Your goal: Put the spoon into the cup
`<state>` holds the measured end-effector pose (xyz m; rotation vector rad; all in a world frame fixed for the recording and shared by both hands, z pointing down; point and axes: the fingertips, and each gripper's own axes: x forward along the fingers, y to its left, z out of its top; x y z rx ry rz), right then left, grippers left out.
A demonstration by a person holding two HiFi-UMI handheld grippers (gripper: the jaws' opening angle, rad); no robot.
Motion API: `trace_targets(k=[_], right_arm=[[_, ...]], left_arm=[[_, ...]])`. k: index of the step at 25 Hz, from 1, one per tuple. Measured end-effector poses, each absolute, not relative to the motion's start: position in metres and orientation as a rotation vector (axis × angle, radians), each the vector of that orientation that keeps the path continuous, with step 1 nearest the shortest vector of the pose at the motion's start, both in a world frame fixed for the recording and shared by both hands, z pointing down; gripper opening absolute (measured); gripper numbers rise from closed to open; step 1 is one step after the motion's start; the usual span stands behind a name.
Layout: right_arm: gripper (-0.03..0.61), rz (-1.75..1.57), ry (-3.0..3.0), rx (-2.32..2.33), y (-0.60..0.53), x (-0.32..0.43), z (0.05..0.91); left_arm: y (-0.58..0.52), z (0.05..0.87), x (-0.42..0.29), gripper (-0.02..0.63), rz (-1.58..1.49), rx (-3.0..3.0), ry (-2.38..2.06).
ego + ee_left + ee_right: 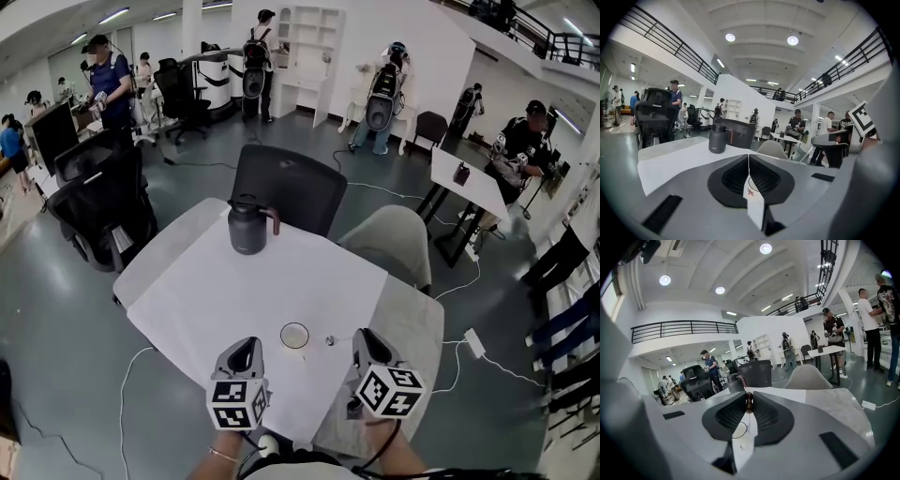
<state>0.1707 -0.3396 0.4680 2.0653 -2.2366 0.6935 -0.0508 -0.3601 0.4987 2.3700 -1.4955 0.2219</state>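
A small white cup point(294, 335) stands on the white tablecloth point(234, 291) near the table's front edge. Just right of it lies or hangs the spoon point(330, 340), its shiny bowl pointing at the cup. My right gripper point(361, 337) is shut on the spoon's brown handle point(749, 401), which is pinched at the fingertips in the right gripper view; the cup rim point(736, 430) shows low through the slit. My left gripper point(246, 347) sits left of the cup, shut on nothing point(749, 158).
A dark jug point(248, 228) with a brown handle stands at the table's far side, also seen as the jug point(717, 138). A black chair point(286, 187) and a grey chair point(394, 239) stand behind the table. People stand further off in the hall.
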Motion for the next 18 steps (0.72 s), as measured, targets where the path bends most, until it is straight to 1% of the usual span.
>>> trace_targets(k=[7,18], right_arm=[[0.064,0.694,-2.273,2.026,-0.349,0.158,0.469],[0.064,0.761,-2.287,1.955,-0.368,0.133,0.499]], left_arm=[[-0.363,0.505,-0.056,0.021,0.227,2.344,-1.528],[-0.371,0.525,-0.069,0.023,0.259,2.299,-1.566]])
